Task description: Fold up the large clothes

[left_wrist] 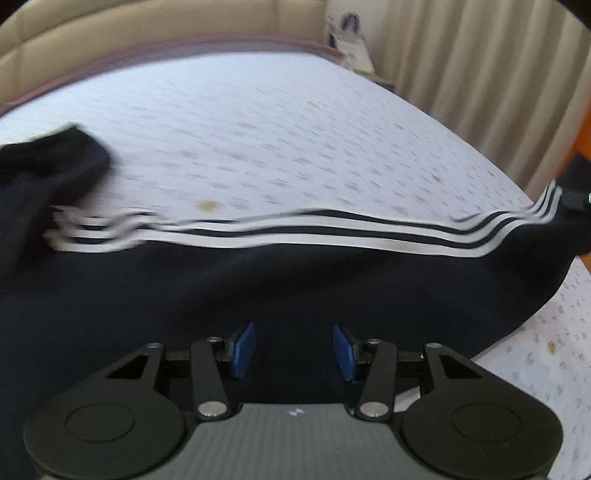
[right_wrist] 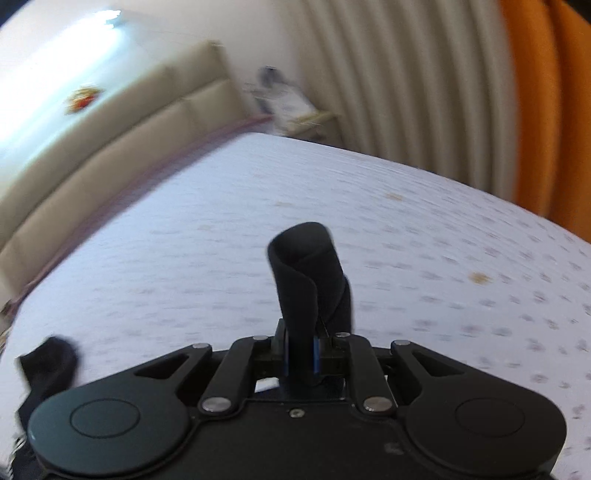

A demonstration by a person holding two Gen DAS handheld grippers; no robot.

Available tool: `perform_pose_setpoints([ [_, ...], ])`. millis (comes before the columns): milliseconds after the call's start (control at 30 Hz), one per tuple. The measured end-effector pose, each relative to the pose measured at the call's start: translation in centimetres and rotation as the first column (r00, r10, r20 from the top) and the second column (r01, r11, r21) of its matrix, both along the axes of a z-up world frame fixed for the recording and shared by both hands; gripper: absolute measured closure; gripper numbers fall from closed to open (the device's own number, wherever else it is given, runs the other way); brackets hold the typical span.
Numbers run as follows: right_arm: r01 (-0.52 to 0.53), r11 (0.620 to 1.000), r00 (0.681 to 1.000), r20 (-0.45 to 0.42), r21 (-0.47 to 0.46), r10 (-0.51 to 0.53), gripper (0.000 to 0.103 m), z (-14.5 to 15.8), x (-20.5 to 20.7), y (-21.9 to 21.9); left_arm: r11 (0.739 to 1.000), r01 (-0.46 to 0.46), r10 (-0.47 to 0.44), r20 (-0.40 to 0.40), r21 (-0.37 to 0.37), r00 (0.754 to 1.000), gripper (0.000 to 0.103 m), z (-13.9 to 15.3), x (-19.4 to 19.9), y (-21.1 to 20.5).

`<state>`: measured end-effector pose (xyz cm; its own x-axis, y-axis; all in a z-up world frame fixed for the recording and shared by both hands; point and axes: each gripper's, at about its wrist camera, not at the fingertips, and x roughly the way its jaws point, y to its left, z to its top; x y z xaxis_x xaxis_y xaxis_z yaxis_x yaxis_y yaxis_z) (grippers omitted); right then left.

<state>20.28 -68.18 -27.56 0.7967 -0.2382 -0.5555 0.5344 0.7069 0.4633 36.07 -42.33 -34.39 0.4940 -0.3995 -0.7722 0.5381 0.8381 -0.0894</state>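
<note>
A dark navy garment (left_wrist: 258,288) with three white side stripes (left_wrist: 314,232) lies stretched across the near part of the bed. My left gripper (left_wrist: 294,349) is open, its blue pads (left_wrist: 244,347) just above the dark cloth, holding nothing. My right gripper (right_wrist: 300,354) is shut on a fold of the same dark garment (right_wrist: 308,273), which sticks up between the fingers above the bed. Another dark part of the cloth (right_wrist: 48,365) shows at the lower left of the right wrist view. The right gripper also shows in the left wrist view (left_wrist: 576,199), at the garment's far right end.
The bed has a white sheet (left_wrist: 277,122) with small faded prints and a beige padded headboard (left_wrist: 147,22). Pale pleated curtains (right_wrist: 399,74) and an orange curtain (right_wrist: 546,110) hang beyond the bed. A small bedside stand with a bag (left_wrist: 351,40) stands by the headboard.
</note>
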Motion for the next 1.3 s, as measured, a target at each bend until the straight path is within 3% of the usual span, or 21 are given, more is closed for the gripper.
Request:
perform_pose_setpoints([
  [100,-0.126,0.991,0.99,0.063,-0.032,0.128,0.088,2.9,2.7,6.6,0.998,-0.059,0.058,0.033,0.009,0.998,0.052,1.9,-0.3,5.9],
  [200,-0.261,0.964,0.958,0.111,-0.043,0.264,0.088,4.6,5.9,14.0,0.99,-0.135,0.133,0.067,0.028,0.989,0.052,3.5,0.3,12.3],
  [400,-0.493,0.87,0.86,0.152,-0.002,0.488,0.088,5.4,12.8,29.2,0.952,-0.304,0.299,0.106,0.037,0.948,0.052,6.4,1.7,25.3],
  [533,-0.614,0.789,0.783,0.13,0.01,0.608,0.085,4.4,16.5,38.1,0.915,-0.401,0.393,0.116,0.045,0.912,0.051,6.8,2.0,32.3],
  [600,-0.682,0.73,0.73,0.088,0.046,0.678,0.069,3.2,18.2,41.6,0.897,-0.439,0.434,0.089,0.049,0.896,0.05,6.0,2.5,35.3],
  [667,-0.743,0.665,0.669,0.029,0.079,0.743,0.038,1.6,19.3,43.4,0.888,-0.459,0.457,0.045,0.046,0.888,0.05,4.8,3.0,37.0],
  [733,-0.762,0.644,0.645,-0.004,0.068,0.764,0.035,0.9,18.7,43.5,0.886,-0.463,0.463,-0.002,0.025,0.886,0.05,3.7,3.6,38.4],
  [800,-0.746,0.663,0.663,-0.025,0.061,0.748,0.035,0.6,17.9,41.8,0.893,-0.449,0.448,-0.052,-0.023,0.893,0.05,3.0,4.0,39.3],
  [833,-0.722,0.689,0.688,-0.038,0.057,0.725,0.036,0.6,17.7,40.6,0.896,-0.442,0.438,-0.075,-0.051,0.896,0.049,2.6,4.2,39.3],
  [900,-0.634,0.773,0.768,-0.096,0.025,0.633,0.044,0.3,17.1,37.8,0.9,-0.419,0.404,-0.129,-0.12,0.905,0.045,2.1,4.8,39.3],
  [967,-0.555,0.832,0.82,-0.165,-0.001,0.547,0.083,-0.4,17.2,35.5,0.896,-0.404,0.375,-0.176,-0.182,0.91,0.043,1.3,5.7,39.0],
  [1000,-0.526,0.85,0.832,-0.202,0.004,0.516,0.088,-1.1,17.4,34.6,0.888,-0.407,0.368,-0.199,-0.216,0.908,0.04,0.8,6.0,38.8],
  [1067,-0.507,0.862,0.834,-0.251,0.002,0.491,0.089,-2.4,17.8,33.9,0.875,-0.41,0.346,-0.259,-0.258,0.902,0.037,0.0,7.2,38.3],
  [1167,-0.508,0.861,0.812,-0.331,0.005,0.481,0.089,-4.3,18.2,34.7,0.863,-0.418,0.307,-0.361,-0.283,0.88,0.037,-2.0,8.9,37.0],
  [1233,-0.501,0.865,0.809,-0.351,0.009,0.472,0.089,-5.1,18.1,34.9,0.863,-0.42,0.314,-0.352,-0.282,0.882,0.038,-2.3,9.5,36.2],
  [1267,-0.502,0.865,0.809,-0.355,-0.004,0.468,0.089,-5.0,18.1,35.1,0.87,-0.41,0.314,-0.333,-0.275,0.889,0.055,-2.1,9.7,35.8],
  [1300,-0.501,0.865,0.81,-0.358,-0.011,0.464,0.089,-4.9,18.1,35.3,0.885,-0.393,0.312,-0.307,-0.251,0.899,0.091,-1.9,10.0,35.1],
])
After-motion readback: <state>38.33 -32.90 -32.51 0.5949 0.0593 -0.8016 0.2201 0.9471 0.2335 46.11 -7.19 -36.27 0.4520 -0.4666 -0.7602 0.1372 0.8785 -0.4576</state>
